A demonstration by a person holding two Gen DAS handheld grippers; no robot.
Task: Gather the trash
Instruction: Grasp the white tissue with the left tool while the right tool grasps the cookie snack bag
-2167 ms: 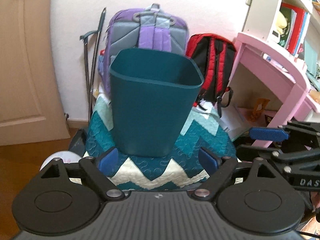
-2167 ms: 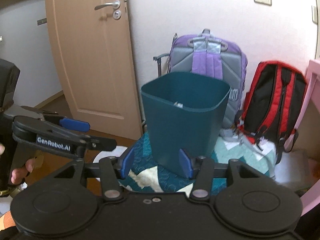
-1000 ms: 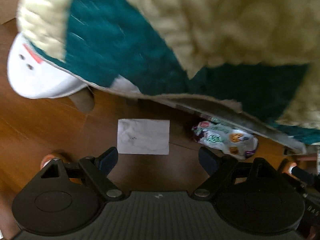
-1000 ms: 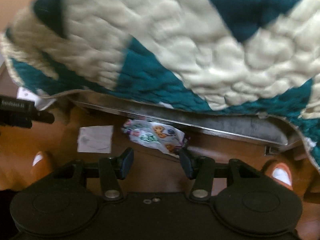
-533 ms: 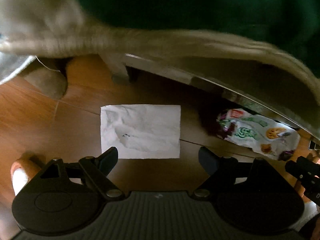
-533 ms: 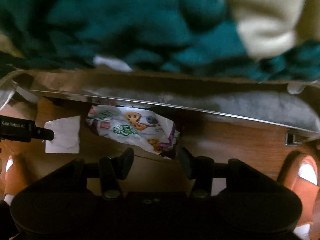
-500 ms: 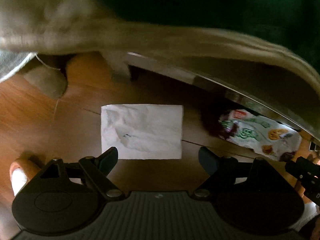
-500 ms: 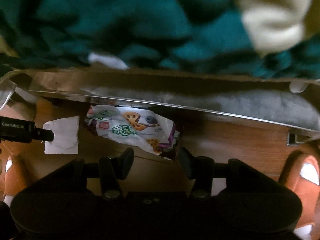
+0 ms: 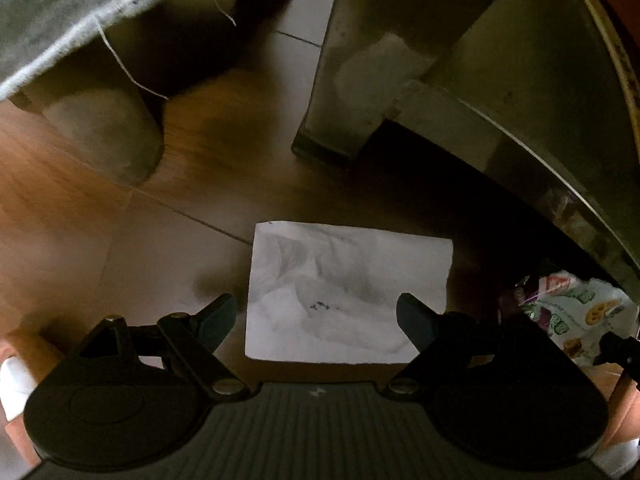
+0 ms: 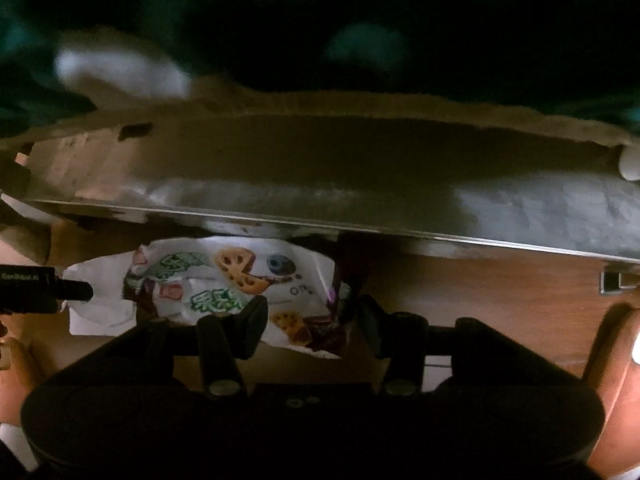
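Observation:
A crumpled white paper sheet (image 9: pixel 344 292) lies flat on the wooden floor. My left gripper (image 9: pixel 318 316) hangs straight over it, open, its two fingers straddling the sheet's lower half. To the right lies a printed snack wrapper (image 9: pixel 576 316) with cookie pictures. In the right wrist view that wrapper (image 10: pixel 240 280) sits partly under a grey furniture rail, and my right gripper (image 10: pixel 310 320) is open above its near end, pads not pressing it. The white paper (image 10: pixel 100 304) shows at the left there, with the left gripper's fingertip (image 10: pixel 76 290) over it.
A grey furniture frame and leg (image 9: pixel 360 80) stand close behind the paper. A quilt edge (image 9: pixel 60 32) hangs at upper left. A low metal rail (image 10: pixel 360 200) runs over the wrapper. A person's slippered feet (image 10: pixel 616 360) stand on the floor at both sides.
Both grippers have sunk toward the floor. The paper and the wrapper now look larger and lie between the fingers. The quilt has slid up out of the middle of the views.

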